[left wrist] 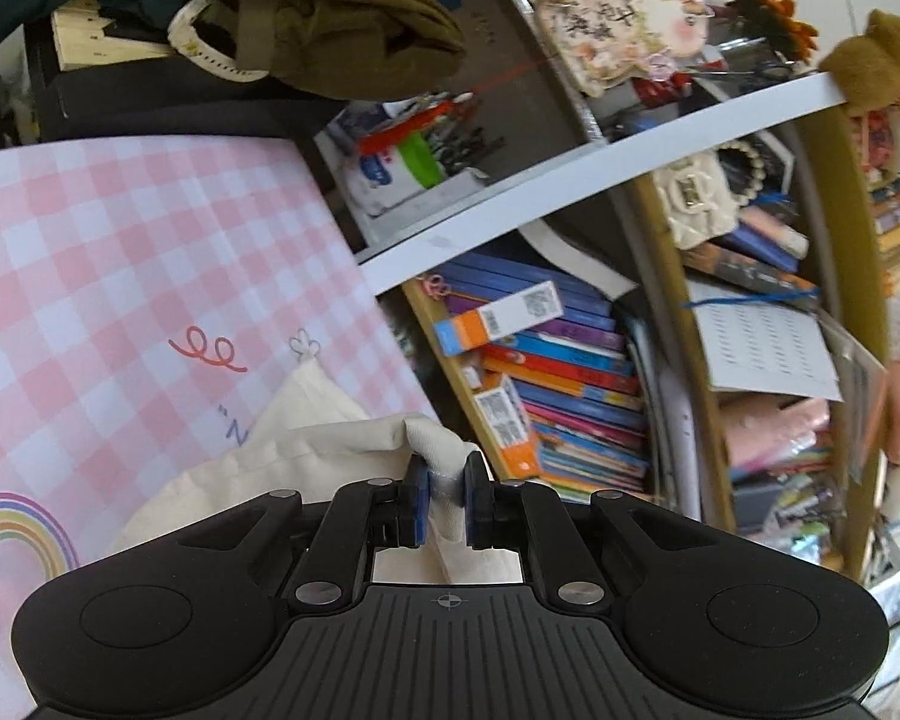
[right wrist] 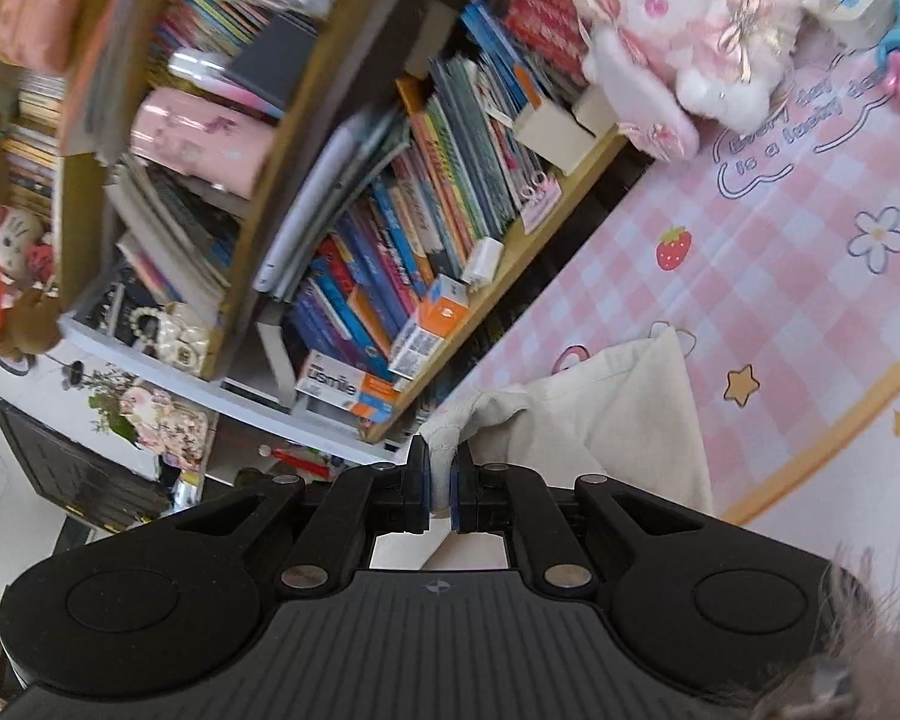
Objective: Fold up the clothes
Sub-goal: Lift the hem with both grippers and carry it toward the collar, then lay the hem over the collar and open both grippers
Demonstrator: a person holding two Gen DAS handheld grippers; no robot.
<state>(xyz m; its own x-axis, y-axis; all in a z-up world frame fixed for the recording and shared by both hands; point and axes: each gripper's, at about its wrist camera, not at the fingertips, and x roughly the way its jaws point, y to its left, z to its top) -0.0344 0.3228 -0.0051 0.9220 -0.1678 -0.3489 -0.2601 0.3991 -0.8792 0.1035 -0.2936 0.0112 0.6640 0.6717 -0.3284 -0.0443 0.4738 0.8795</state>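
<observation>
Both the left gripper [left wrist: 447, 495] and right gripper [right wrist: 441, 489] pinch their fingers tight on the cream cotton garment [left wrist: 306, 450], lifted above the pink checked surface [left wrist: 120, 252], beside a wooden bookshelf [right wrist: 546, 228] crammed with books.

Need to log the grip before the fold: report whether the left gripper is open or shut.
Shut. The left gripper has both blue pads pressed against a bunched edge of the cream cloth, with no gap beside the fabric.
</observation>
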